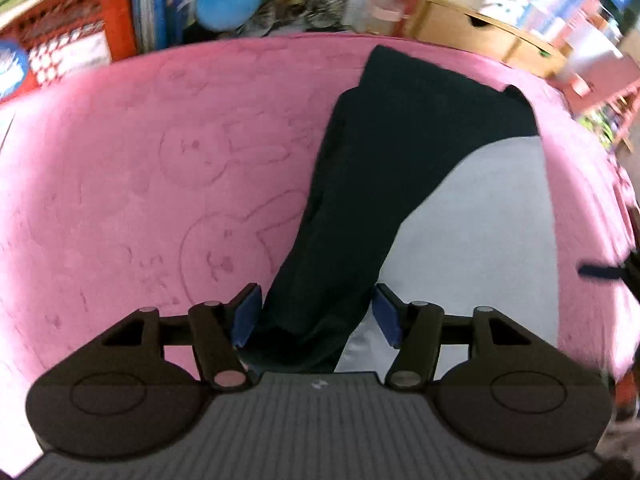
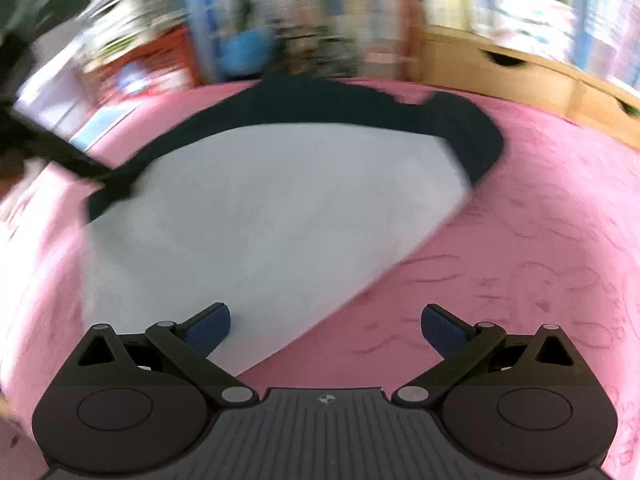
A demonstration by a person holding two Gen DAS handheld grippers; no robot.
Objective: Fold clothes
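Left wrist view: left gripper (image 1: 316,320) jaws part-open, straddling a dark strip of the garment (image 1: 360,200); pads not visibly pinching it, so a grip can't be confirmed. The strip's long axis runs straight ahead from the jaws, up across the pink blanket (image 1: 140,180); the grey panel lies to its right.

Right wrist view: right gripper (image 2: 326,328) wide open, holding nothing. Garment lies ahead and to the left, its grey corner reaching between the fingers by the left pad. Left gripper is nearer the cloth.
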